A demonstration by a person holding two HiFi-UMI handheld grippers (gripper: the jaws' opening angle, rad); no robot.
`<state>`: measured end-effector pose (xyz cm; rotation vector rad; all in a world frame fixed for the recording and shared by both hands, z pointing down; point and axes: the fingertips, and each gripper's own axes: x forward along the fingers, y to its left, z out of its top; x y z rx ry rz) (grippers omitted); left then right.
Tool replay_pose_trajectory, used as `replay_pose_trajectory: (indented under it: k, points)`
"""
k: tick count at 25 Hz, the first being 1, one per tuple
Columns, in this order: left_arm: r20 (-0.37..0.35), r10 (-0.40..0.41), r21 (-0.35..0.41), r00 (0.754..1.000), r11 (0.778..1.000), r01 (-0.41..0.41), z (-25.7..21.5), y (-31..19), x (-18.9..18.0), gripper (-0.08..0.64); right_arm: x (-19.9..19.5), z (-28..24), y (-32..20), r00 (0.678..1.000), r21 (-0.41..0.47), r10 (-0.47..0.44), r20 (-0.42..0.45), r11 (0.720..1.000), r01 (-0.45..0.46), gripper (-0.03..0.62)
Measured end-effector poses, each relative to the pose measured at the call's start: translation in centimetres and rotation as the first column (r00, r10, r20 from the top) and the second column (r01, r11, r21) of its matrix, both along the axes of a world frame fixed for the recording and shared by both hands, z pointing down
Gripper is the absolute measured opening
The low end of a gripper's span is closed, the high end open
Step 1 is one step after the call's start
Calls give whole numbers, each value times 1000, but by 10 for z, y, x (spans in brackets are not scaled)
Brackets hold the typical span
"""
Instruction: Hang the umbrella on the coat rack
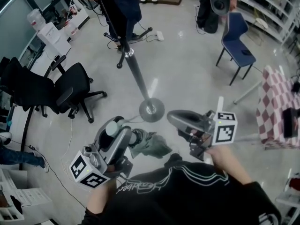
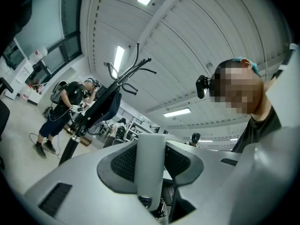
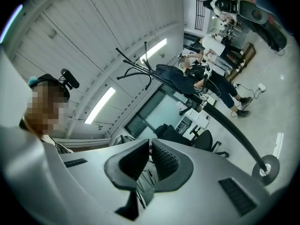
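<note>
The folded umbrella's pale grey handle (image 2: 150,165) stands upright between the pads of my left gripper (image 2: 150,158), which is shut on it. In the head view my left gripper (image 1: 121,131) sits low and left, with the umbrella's grey-green canopy (image 1: 152,145) bunched to its right. My right gripper (image 1: 175,119) is beside the canopy, jaws shut; in its own view the right gripper (image 3: 150,156) shows no clear object between the pads. The coat rack (image 1: 136,74) rises from its round base (image 1: 151,109) just ahead, with a dark jacket (image 3: 178,81) on its hooks (image 3: 140,67).
Black office chairs (image 1: 70,90) stand to the left and a blue chair (image 1: 239,41) at the back right. A checkered tablecloth (image 1: 276,107) is on the right. A person (image 2: 65,107) stands behind the rack, and cables (image 1: 70,139) trail across the floor.
</note>
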<state>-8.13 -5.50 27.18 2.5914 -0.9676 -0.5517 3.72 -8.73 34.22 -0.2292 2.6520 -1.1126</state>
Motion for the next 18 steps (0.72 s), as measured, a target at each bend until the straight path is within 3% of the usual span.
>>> replay_pose_trajectory:
  k: [7, 9, 10, 18]
  points:
    - [40, 50, 7, 998, 999, -50, 5, -35, 24, 147, 1, 8, -36, 995, -15, -92, 45, 996, 93, 20]
    - [52, 54, 5, 997, 999, -54, 6, -46, 29, 147, -2, 13, -46, 993, -10, -112, 36, 994, 113, 126]
    - [57, 59, 5, 997, 998, -59, 6, -51, 32, 147, -5, 14, -50, 991, -11, -129, 42, 992, 130, 149]
    - [82, 104, 6, 991, 994, -105, 6, -64, 44, 147, -22, 19, -62, 956, -81, -257, 143, 959, 270, 163]
